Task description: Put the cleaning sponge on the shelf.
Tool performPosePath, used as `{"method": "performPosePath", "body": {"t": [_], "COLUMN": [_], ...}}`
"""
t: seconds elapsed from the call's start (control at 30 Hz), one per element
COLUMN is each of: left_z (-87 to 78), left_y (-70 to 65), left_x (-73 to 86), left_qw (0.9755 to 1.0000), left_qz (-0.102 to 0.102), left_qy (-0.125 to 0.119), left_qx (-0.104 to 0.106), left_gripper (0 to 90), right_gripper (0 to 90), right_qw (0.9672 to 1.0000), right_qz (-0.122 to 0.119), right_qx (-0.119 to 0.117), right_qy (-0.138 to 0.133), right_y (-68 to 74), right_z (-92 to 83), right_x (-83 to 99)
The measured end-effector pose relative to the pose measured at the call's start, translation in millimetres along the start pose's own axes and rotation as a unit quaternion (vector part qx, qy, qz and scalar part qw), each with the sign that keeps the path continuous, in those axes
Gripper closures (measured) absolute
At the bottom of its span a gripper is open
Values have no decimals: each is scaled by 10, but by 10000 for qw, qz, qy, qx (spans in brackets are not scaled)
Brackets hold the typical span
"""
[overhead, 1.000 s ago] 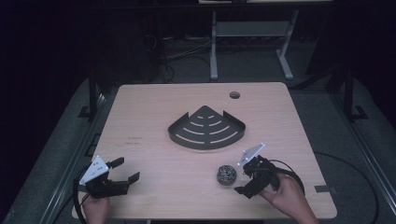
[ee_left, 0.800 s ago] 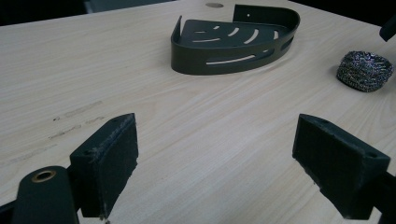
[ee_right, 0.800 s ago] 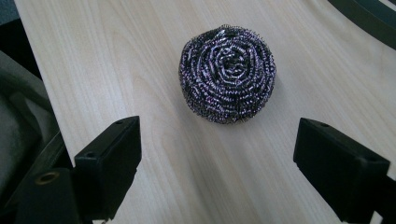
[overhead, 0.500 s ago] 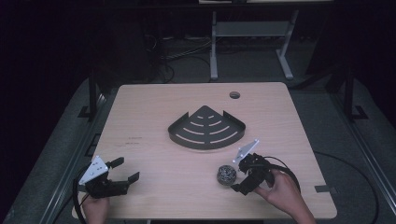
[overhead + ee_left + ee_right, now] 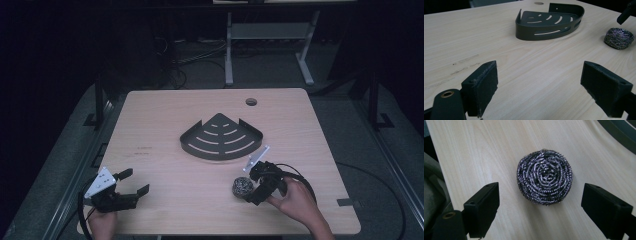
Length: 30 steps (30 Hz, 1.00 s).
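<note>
A round steel wool scourer [image 5: 242, 187] [image 5: 545, 177] [image 5: 619, 38] lies on the wooden table [image 5: 165, 125], in front of a dark fan-shaped corner tray [image 5: 221, 138] [image 5: 549, 21]. My right gripper [image 5: 253, 185] [image 5: 546, 212] hovers just to the right of the scourer, open, its jaws standing either side of it and a little short of it, not touching. Near the table's front left corner my left gripper [image 5: 132, 182] [image 5: 539, 90] is open with nothing between its jaws, pointing across the table toward the tray.
A small round hole [image 5: 251, 101] sits in the table's far right part. Cables trail from both grippers off the front edge. Beyond the table are a dark floor and a metal stand [image 5: 270, 45]. Bare wood lies between the two grippers.
My right gripper has moved left and slightly forward, closing in on the scourer until its open jaws flank it. The left gripper, the scourer and the tray have stayed put.
</note>
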<state>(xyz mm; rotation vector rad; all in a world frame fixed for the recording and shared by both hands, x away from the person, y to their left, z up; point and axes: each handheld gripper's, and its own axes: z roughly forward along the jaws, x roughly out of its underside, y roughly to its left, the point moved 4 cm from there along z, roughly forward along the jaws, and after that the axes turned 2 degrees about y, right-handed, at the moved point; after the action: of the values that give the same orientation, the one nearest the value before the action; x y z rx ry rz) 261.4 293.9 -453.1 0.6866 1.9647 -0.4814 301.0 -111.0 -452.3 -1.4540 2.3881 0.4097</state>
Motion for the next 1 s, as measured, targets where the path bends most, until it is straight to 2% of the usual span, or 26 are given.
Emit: {"method": "performPosePath", "body": {"t": [0.5, 1.0], "left_z": [-2, -8], "left_y": [-3, -1], "left_x": [0, -2], "left_qw": [10000, 10000], "left_qz": [-18, -21], "left_qy": [-12, -30], "left_qx": [-1, -4], "left_gripper": [137, 137], "right_gripper": [145, 146], "right_qw": [9998, 9994], "right_qz": [-116, -97], "right_qx": [-26, -47], "right_qy": [140, 319], "right_y": [-27, -65], "right_z": [83, 232], "right_x": [-160, -160]}}
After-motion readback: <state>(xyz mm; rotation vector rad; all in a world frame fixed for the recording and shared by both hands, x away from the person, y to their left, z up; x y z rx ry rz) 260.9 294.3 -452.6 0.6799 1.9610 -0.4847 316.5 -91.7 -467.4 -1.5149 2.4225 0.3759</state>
